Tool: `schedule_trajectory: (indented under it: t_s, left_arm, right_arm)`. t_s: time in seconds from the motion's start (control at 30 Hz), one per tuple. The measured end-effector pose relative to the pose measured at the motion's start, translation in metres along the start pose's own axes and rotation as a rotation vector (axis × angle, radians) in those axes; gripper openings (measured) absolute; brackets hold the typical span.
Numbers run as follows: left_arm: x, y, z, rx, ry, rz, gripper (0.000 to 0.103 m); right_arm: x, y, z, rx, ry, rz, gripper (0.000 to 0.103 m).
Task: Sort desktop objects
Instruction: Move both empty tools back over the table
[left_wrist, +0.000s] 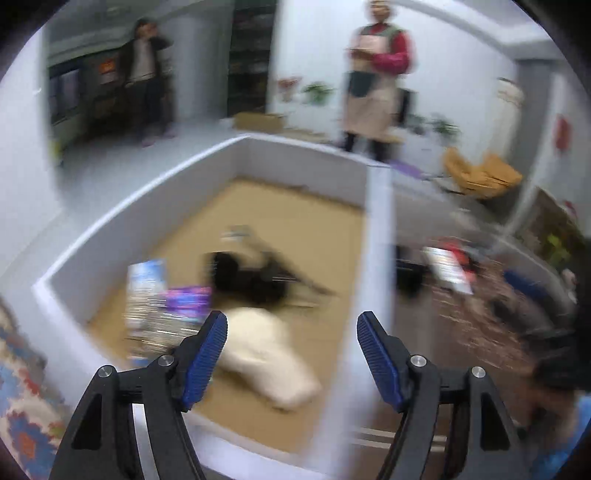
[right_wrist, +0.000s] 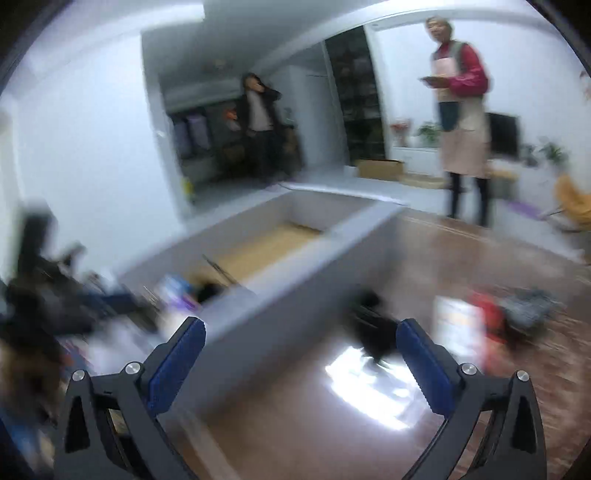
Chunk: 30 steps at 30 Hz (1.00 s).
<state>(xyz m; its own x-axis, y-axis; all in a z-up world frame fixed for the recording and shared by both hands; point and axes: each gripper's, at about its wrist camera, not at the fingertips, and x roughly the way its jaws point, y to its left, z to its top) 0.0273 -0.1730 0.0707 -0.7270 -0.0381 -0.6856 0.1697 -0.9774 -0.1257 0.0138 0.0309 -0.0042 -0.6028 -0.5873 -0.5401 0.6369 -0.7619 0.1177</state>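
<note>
Both views are motion-blurred. A grey-walled box (left_wrist: 378, 236) with a cardboard floor holds a cream soft bundle (left_wrist: 269, 354), a black object (left_wrist: 251, 277), and blue and purple packets (left_wrist: 166, 295). My left gripper (left_wrist: 291, 325) is open and empty above the box, over the cream bundle. On the brown desk (right_wrist: 295, 424) right of the box lie a black object (right_wrist: 373, 325), a white card (right_wrist: 458, 328), a red item (right_wrist: 487, 317) and a grey cloth (right_wrist: 532, 302). My right gripper (right_wrist: 301, 332) is open and empty, over the box wall and near the black object.
A patterned cloth (left_wrist: 22, 406) lies left of the box. Two people stand beyond, one in an apron (right_wrist: 461, 122) and one in dark clothes (right_wrist: 258, 122). A yellow chair (left_wrist: 480, 173) and a cardboard carton (right_wrist: 380, 168) are on the floor.
</note>
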Motion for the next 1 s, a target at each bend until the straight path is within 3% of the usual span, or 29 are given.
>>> schedule_trajectory:
  t_s: [0.13, 0.2, 0.33, 0.43, 0.53, 0.63, 1.0]
  left_arm:
    - [0.003, -0.069, -0.002, 0.125, 0.014, -0.173, 0.101]
    - [0.014, -0.098, -0.015, 0.169, 0.046, -0.206, 0.101]
    - [0.074, -0.144, -0.044, 0.210, 0.180, -0.163, 0.101]
    - [0.118, -0.160, -0.060, 0.197, 0.268, -0.071, 0.101]
    - [0.139, -0.165, -0.061, 0.212, 0.258, 0.014, 0.103]
    - [0.140, -0.163, -0.059, 0.211, 0.205, -0.019, 0.103]
    - [0.141, -0.160, -0.057, 0.192, 0.200, -0.004, 0.103]
  right_arm:
    - [-0.018, -0.076, -0.064, 0.021, 0.200, -0.175, 0.103]
    - [-0.032, -0.112, -0.088, 0.060, 0.262, -0.245, 0.103]
    - [-0.043, -0.156, -0.115, 0.132, 0.370, -0.370, 0.103]
    - [-0.059, -0.163, -0.123, 0.176, 0.331, -0.376, 0.103]
    - [-0.054, -0.157, -0.119, 0.154, 0.346, -0.405, 0.103]
    - [-0.054, -0.160, -0.120, 0.168, 0.347, -0.390, 0.103]
    - [-0.052, -0.156, -0.123, 0.174, 0.348, -0.377, 0.103]
